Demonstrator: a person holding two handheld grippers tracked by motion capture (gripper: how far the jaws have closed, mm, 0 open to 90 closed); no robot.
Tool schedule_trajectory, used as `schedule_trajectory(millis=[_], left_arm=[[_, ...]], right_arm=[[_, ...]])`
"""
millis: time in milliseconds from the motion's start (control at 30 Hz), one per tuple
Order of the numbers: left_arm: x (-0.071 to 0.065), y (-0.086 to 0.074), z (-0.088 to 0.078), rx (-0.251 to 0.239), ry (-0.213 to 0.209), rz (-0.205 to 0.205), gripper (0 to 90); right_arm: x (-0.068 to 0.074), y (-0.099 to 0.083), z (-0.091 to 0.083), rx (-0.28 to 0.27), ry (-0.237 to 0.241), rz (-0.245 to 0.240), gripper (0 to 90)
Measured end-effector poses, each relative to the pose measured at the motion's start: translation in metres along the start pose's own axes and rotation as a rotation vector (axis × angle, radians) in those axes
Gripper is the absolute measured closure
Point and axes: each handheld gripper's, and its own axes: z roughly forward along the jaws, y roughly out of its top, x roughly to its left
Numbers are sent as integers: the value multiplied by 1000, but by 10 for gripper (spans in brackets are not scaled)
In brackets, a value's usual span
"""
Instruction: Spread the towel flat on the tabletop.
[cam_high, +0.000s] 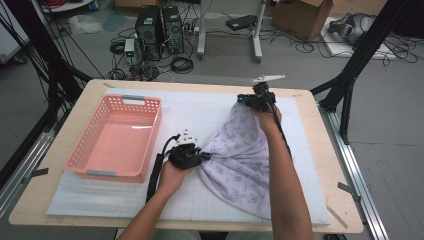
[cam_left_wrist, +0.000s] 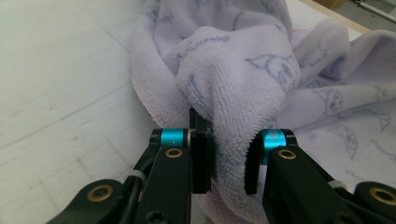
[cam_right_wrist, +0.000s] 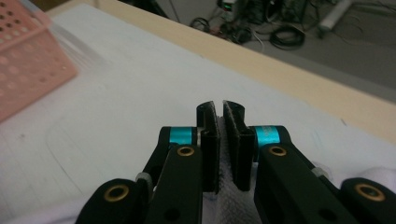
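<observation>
**Towel pinched at two spots, both hand-held grippers clamped**

High view: lilac towel (cam_high: 240, 160) w/ blue print lies on the white mat (cam_high: 210, 107) of the worktop (cam_high: 325, 150), right of centre. Left hand-held gripper (cam_high: 202, 156) grips it at its near-left edge, low on the mat; right hand-held gripper (cam_high: 245, 100) grips its far corner, raised, so the cloth hangs in a stretched fan between the two. Pink basket (cam_high: 117, 137) sits left of the towel, well apart from it. Floor behind: PC towers, cables, cardboard box.

Left gripper view adds the close-up: a bunched fold of towel (cam_left_wrist: 233, 84) stands up between the jaws, pads pressed into the terry pile, jaws narrow but not touching each other — cloth fills the gap. Mat grid lines visible at left.

Right gripper view adds: jaws nearly together, thin strip of towel (cam_right_wrist: 226, 186) caught low between the pads, tips slightly parted above it. Beyond them the mat, worktop edge, and a blurred corner of the basket (cam_right_wrist: 28, 70) at upper left. Print on the cloth can't be made out here; high view shows it.
</observation>
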Motion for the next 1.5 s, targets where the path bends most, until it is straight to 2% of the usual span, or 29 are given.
schedule_trajectory(millis=[133,167,200,233,267,300,333,367,433,533,667,767,800,867,967,1000,1067,1100,1167,1267,1300,1333,1367,1400,1467,1500], left_arm=[[3,-3,-3,-4,7,-14,789],[2,-2,-4,-12,9,-12,787],[2,-2,-4,-21,10,-9,787],[1,-2,-4,-29,12,-14,784],[1,-1,-3,-29,16,-16,779],[1,-1,-3,-25,23,-15,769],[1,-2,-2,-24,31,-24,750],[2,-2,-2,-22,40,-27,720],[2,-1,-4,-24,53,-30,646],[3,-1,-7,-39,73,-27,569],[6,-1,-9,-48,95,-40,525],[6,-1,-7,-40,99,-31,524],[6,-1,-6,-36,98,-30,524],[6,-2,-5,-46,100,-38,523],[7,-2,-5,-52,107,-38,522],[8,-2,-5,-54,106,-38,522],[9,-2,-4,-55,108,-49,522],[9,-2,-4,-54,105,-49,521],[9,-3,-2,-57,106,-52,521],[9,-3,-2,-60,104,-53,521],[9,-3,-2,-57,104,-51,521],[9,-3,-2,-59,104,-50,519],[9,-3,-3,-59,104,-49,518],[9,-3,-3,-60,105,-49,516],[9,-3,-2,-60,108,-48,511],[8,-3,-2,-62,109,-50,506]], right_arm=[[15,27,23,-68,70,-18,851],[20,32,28,-94,94,-23,851],[24,37,32,-152,126,-27,851],[27,40,35,-197,161,-11,850],[31,42,39,-212,155,-13,843],[35,44,43,-178,118,-24,815],[37,45,47,-128,85,-37,742],[39,44,48,-104,58,-42,647],[36,42,42,-93,33,-20,587],[25,37,20,-99,-11,-24,574],[7,18,-14,-34,-48,-73,580],[-5,-7,-34,28,-35,-90,585],[-8,-15,-38,69,-14,-84,584],[-10,-35,-46,106,13,-103,586],[-8,-64,-54,98,84,-118,603],[-6,-74,-55,103,124,-114,606],[-1,-90,-54,146,173,-136,608],[1,-97,-52,160,218,-129,608],[8,-104,-47,189,254,-140,609],[16,-111,-34,270,214,-181,654],[17,-112,-31,287,195,-193,712],[16,-112,-30,279,182,-200,814],[16,-111,-31,275,166,-206,841],[14,-111,-32,276,130,-227,852],[7,-111,-36,279,25,-222,858],[0,-111,-40,269,-28,-205,858]])
